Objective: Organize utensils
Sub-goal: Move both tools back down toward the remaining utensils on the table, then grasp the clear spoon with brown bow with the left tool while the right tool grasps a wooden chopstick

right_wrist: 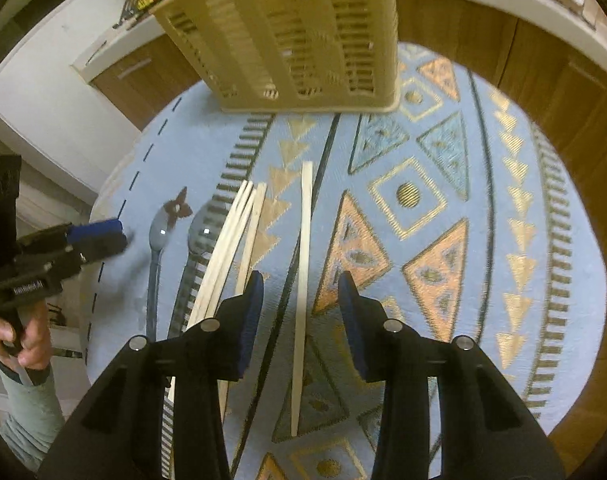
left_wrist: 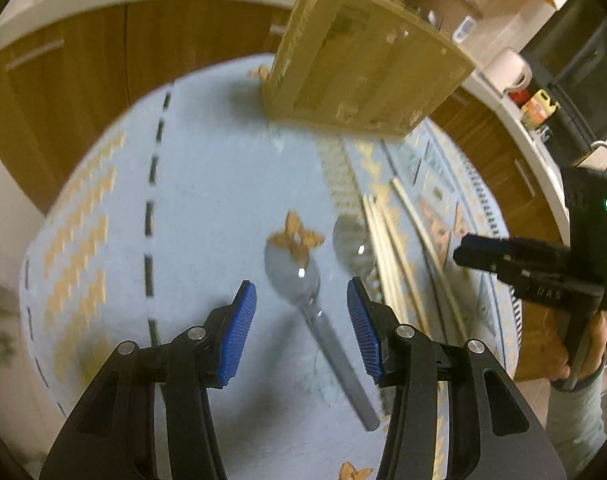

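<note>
Overhead, both grippers hung with jaws spread, holding nothing.
Between the left gripper (left_wrist: 301, 308) fingers lay a grey spoon (left_wrist: 303, 288), a second spoon (left_wrist: 353, 246) just beyond; under the right gripper (right_wrist: 300, 300) lay one pale chopstick (right_wrist: 303, 280), more chopsticks (right_wrist: 227, 248) leftward, the slotted beige utensil holder (right_wrist: 295, 36) ahead on the patterned cloth (right_wrist: 503, 220).

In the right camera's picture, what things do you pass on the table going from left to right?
Left gripper → first spoon → second spoon → bunch of chopsticks → single chopstick. The basket stands behind them all.
</note>
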Demonstrator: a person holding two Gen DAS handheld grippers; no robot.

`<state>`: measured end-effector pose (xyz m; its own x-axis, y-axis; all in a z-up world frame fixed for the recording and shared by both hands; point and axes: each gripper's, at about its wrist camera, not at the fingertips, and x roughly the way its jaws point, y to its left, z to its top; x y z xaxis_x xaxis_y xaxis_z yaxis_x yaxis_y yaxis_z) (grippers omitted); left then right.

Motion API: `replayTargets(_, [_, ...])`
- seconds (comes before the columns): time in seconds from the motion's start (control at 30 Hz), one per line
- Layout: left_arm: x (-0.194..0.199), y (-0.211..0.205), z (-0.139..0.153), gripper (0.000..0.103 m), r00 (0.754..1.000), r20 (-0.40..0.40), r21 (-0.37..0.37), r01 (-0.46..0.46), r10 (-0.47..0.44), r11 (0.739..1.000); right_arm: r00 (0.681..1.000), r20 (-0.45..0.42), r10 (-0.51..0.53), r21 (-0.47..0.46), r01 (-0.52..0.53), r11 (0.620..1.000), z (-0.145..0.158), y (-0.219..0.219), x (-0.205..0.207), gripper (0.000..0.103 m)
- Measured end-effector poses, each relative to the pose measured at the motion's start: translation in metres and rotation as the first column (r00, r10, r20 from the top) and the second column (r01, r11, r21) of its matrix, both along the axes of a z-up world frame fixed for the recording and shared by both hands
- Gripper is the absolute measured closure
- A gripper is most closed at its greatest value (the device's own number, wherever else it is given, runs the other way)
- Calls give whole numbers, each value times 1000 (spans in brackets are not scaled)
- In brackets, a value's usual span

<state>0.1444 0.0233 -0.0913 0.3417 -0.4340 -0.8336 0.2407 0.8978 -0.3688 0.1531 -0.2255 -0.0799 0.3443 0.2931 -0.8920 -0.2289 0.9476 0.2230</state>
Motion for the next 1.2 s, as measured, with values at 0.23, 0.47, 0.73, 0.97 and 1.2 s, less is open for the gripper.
replayTargets(0.23, [-1, -25, -18, 61, 999, -26, 109, 27, -25, 994, 999, -34, 1, -23, -1, 1000, -12, 4, 10, 75])
replayTargets(0.47, [-13, -60, -18, 62, 995, 63, 327, 52, -76, 943, 999, -38, 8, -61, -10, 998, -13, 16, 16, 75])
replayTargets(0.73, [-15, -66, -16, 90, 987, 89, 372, 88, -130, 924, 999, -40, 19, -154, -25, 988, -23, 41, 23, 87])
replayTargets(0.97, [-8, -44, -15, 93, 981, 46, 261, 172, -190, 950, 999, -44, 21, -157, -28, 987, -26, 47, 26, 99])
replayTargets(1.2, [-1, -44, -14, 91, 976, -11, 251, 214, -218, 944, 998, -54, -10, -165, 1, 986, -22, 28, 24, 99])
